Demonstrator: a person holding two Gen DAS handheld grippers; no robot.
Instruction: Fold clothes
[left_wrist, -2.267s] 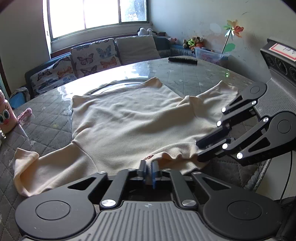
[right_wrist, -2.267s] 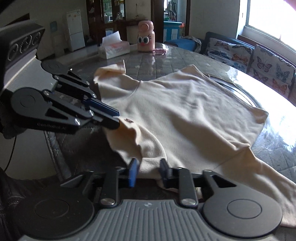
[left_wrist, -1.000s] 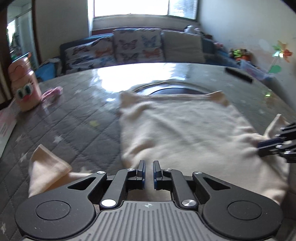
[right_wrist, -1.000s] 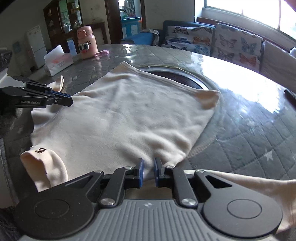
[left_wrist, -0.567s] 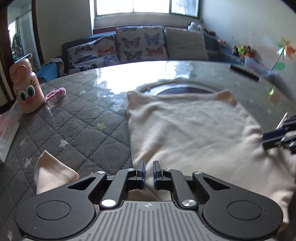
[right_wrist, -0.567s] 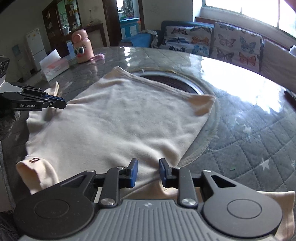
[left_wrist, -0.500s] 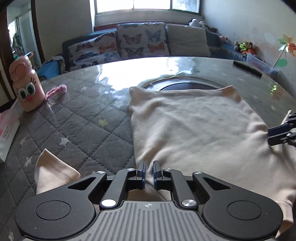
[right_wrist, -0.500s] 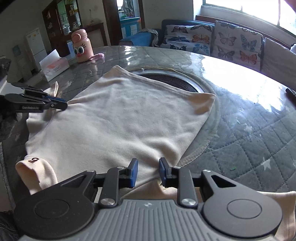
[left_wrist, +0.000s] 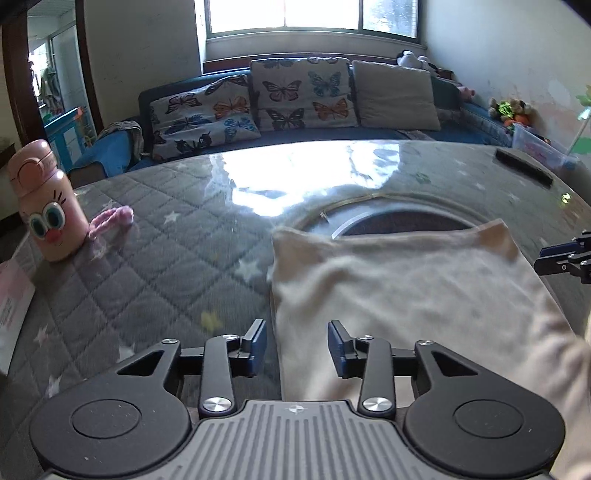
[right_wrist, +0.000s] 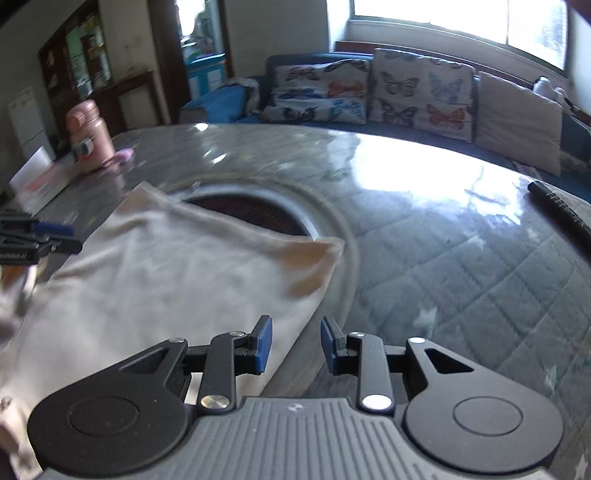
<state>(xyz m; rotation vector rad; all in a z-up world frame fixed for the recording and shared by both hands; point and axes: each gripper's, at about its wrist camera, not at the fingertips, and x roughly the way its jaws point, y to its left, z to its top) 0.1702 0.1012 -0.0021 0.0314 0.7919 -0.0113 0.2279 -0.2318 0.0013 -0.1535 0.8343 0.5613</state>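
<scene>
While both sets of jaws are opening with nothing pinched between the pads, the cream shirt (left_wrist: 413, 295) lies flat on the round quilted table (left_wrist: 155, 236), its far hem running from 9 to 3 o'clock across the dark inset ring (left_wrist: 399, 221). The left gripper (left_wrist: 297, 343) straddles the shirt's left edge, which runs off toward 12 o'clock; the right gripper (right_wrist: 295, 345) sits over the opposite edge, cloth at its 10 o'clock and bare table at 2. Each gripper is nearest its own side, so the coming fold probably turns on those two long edges. Compared with a second ago, when both grippers were closed on the cloth, the pads stand apart, both grippers have travelled forward along the shirt, and the loose sleeve at the left gripper's 8 o'clock is out of view. A pink bottle (left_wrist: 48, 210) stands at 10 o'clock.
</scene>
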